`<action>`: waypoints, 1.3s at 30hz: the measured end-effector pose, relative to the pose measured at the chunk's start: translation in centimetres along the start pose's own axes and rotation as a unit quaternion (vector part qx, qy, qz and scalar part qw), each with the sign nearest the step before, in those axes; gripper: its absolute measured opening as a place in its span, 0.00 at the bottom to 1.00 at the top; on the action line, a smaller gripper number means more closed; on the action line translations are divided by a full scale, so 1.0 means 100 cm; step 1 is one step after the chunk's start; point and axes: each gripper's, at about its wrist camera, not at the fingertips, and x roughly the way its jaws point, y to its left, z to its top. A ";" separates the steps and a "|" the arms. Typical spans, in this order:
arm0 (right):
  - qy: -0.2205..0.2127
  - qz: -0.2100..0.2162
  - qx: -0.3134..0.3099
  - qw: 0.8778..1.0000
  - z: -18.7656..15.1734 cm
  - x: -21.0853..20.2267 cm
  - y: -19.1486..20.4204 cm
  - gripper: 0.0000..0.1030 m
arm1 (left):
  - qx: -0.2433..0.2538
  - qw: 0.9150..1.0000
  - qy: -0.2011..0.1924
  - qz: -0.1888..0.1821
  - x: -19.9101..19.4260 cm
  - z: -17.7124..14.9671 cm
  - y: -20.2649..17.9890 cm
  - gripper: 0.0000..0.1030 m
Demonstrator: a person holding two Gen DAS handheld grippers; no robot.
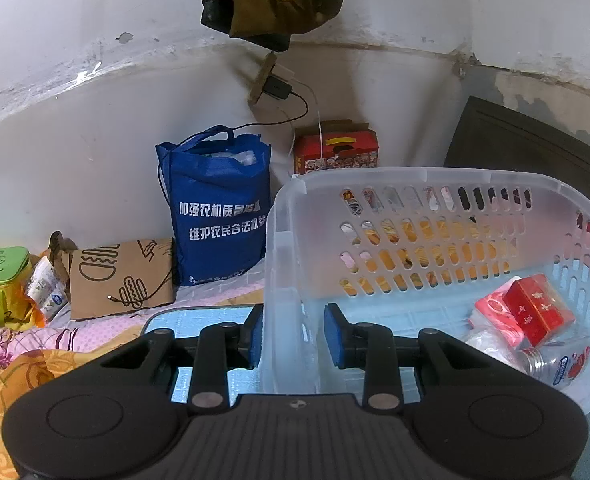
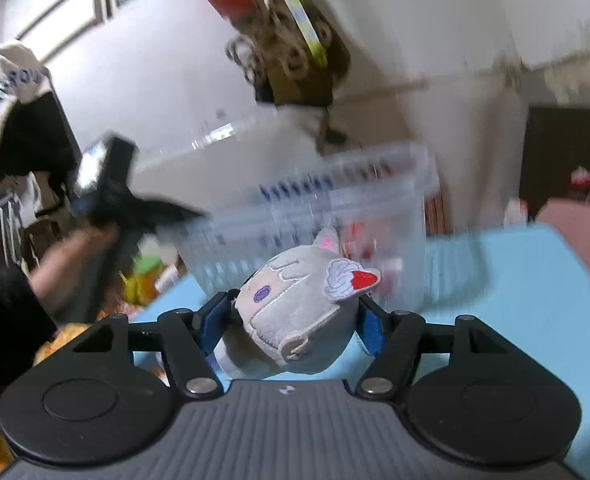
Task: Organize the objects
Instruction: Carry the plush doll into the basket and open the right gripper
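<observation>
Currently the right gripper (image 2: 293,322), clamped on a plush toy (image 2: 295,312), could clip the basket (image 1: 287,216) rim pinched by the left gripper (image 1: 293,336) and drop it.

Black grippers (image 1: 293,334) (blue pads (image 1: 333,336), silver rivets)

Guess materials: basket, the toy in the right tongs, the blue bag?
Translucent white slotted basket: looks like moulded plastic, semi-gloss; light passes through its walls and slots.
Grey cat-eared plush toy: soft fabric, matte, with embroidered eye and stitched seams; filling unknown.
Blue tote bag with white lettering: probably non-woven fabric, matte and creased, standing upright.
</observation>
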 end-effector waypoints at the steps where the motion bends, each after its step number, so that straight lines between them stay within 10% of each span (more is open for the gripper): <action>1: -0.010 0.000 -0.006 1.000 0.009 -0.001 0.004 0.67 | 0.000 1.000 0.000 0.001 0.000 0.000 0.000 0.35; 13: -0.063 -0.051 -0.099 0.992 0.142 0.043 0.024 0.67 | -0.006 1.000 0.002 -0.001 0.000 0.001 0.002 0.35; 25: 0.035 -0.071 -0.077 0.994 0.121 0.123 -0.002 0.76 | -0.008 1.000 0.002 -0.012 0.000 0.000 0.003 0.36; 28: 0.025 -0.095 -0.079 0.992 0.120 0.125 -0.008 1.00 | -0.008 1.000 0.001 -0.013 0.001 0.000 0.003 0.36; 39: 0.011 -0.093 -0.079 0.992 0.106 0.098 -0.012 1.00 | -0.009 1.000 0.002 -0.012 0.000 0.000 0.003 0.36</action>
